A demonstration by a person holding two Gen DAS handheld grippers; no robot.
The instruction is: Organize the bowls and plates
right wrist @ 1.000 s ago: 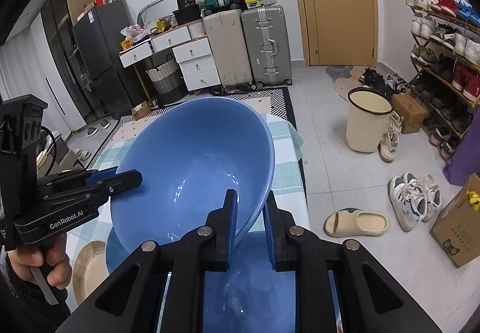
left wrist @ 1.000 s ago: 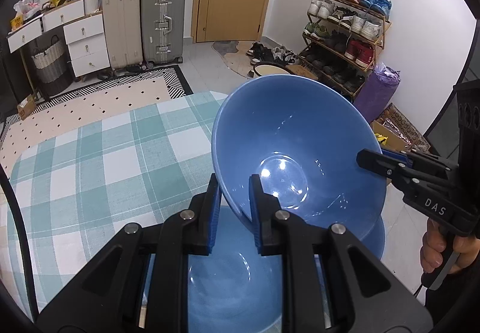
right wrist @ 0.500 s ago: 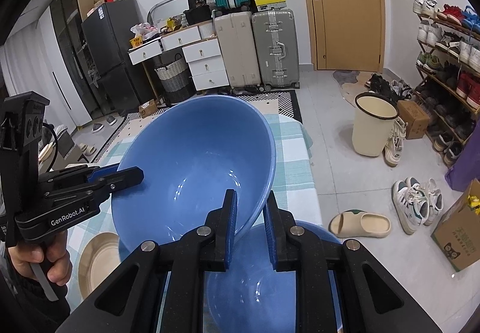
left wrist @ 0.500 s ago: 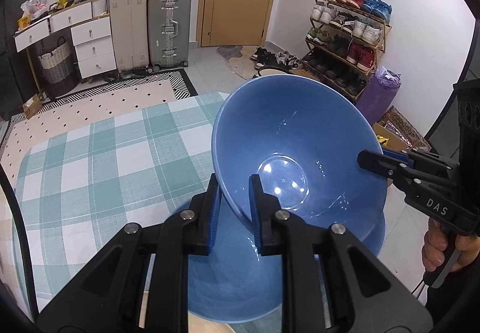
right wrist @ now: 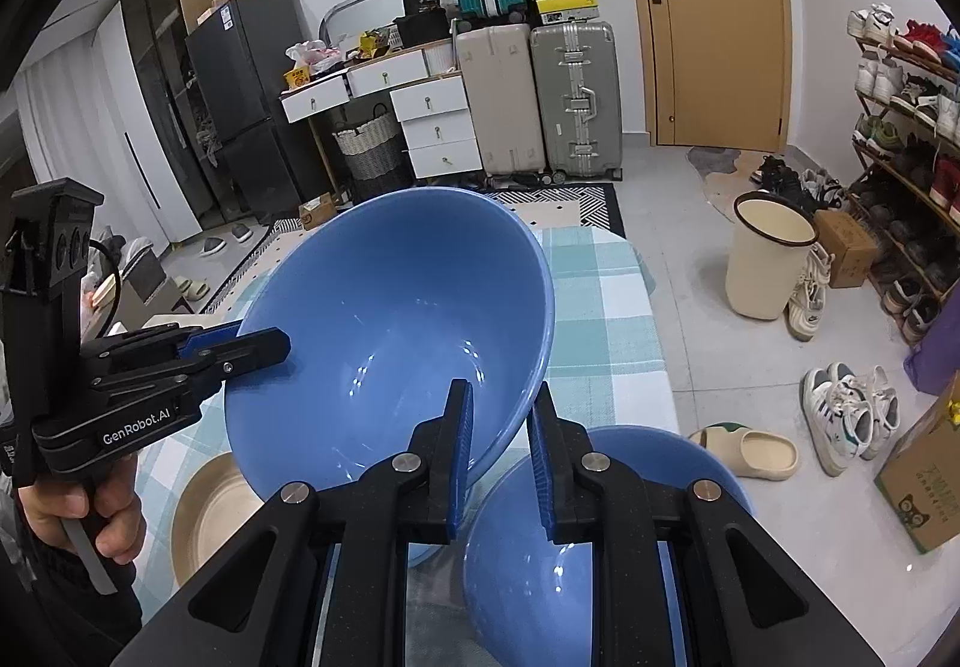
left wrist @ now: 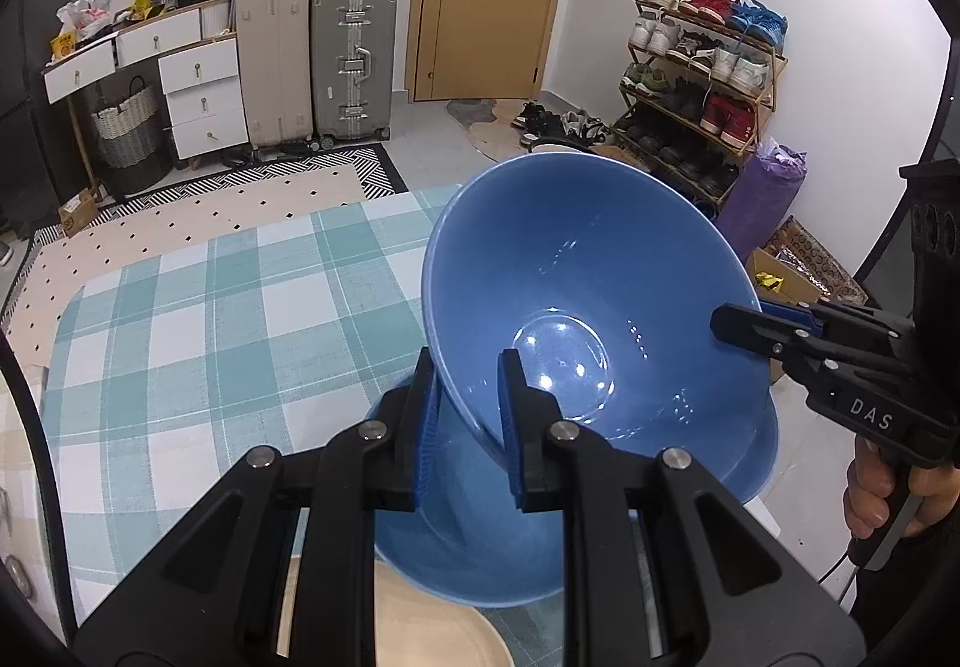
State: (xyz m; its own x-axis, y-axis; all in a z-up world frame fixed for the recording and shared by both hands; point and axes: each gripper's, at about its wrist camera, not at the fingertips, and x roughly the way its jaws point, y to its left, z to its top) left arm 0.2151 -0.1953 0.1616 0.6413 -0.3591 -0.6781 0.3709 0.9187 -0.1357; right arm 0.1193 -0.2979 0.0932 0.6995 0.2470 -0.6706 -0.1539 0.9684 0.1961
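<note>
I am holding a large blue bowl in the air over the table, glossy and smooth inside, with bright ceiling glints on its flat round bottom and a thin plain rim. My left gripper is pinching the rim on the bowl's left side, one pad inside and one outside, and my right gripper is pinching the rim on the opposite side in the same way; both sets of fingers are pressed hard against the wall.

Compared with a second ago, more of the green-and-white checked tablecloth is showing to the left of the bowl, and the second blue bowl under it is now coming into view much more fully, offset from the one I am carrying. A cream plate is also showing more of itself beside that lower bowl. My grip on the rim is staying the same.

The bowl is tilting steeply, its mouth opening back toward my grippers and upward, its base pointing away toward the far end of the table. Being round, it has no long axis; the line between my two grips is running across it left to right.
</note>
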